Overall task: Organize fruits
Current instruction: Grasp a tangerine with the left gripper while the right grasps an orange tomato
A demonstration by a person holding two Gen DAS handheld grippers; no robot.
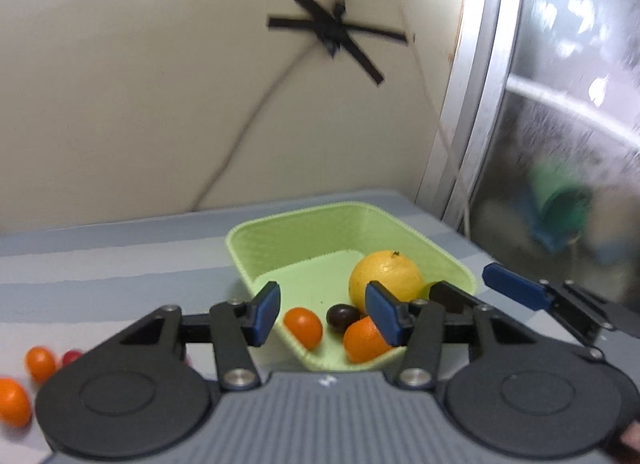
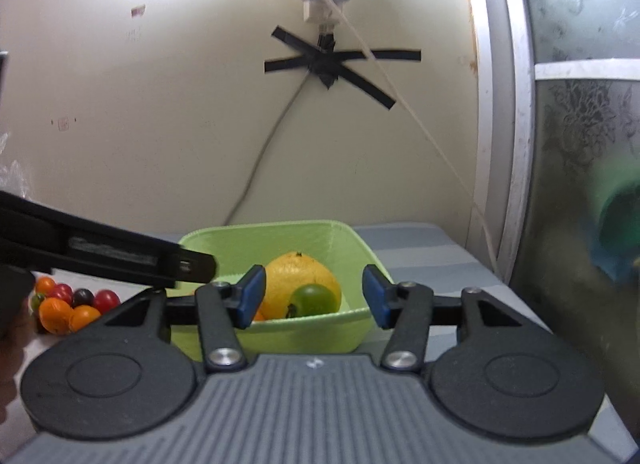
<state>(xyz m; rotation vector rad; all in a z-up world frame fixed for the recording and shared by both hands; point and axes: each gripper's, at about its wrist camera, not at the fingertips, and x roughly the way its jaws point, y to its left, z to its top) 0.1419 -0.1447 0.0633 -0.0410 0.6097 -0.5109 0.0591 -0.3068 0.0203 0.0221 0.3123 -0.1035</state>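
The left claw hangs spread and empty over the near-left corner of the light green basket, its blue pads apart with nothing between them, a pose that suits either a fresh release or a pause before going back for more. Inside the basket sit a large yellow-orange citrus, 2 small orange tomatoes near the front wall, and a dark cherry tomato between them; the right wrist view also shows a green tomato resting against the citrus. The right claw is likewise released and holds nothing, poised just in front of the basket's near wall (probably waiting its turn, since the left claw's finger crosses its view). The rest of the fruit lies loose on the worktop to the left of the basket: a cluster of small tomatoes, orange, red and dark, huddled together. Judging by that pile, sorting is only partly done, and the basket is set centrally so both claws can reach it.
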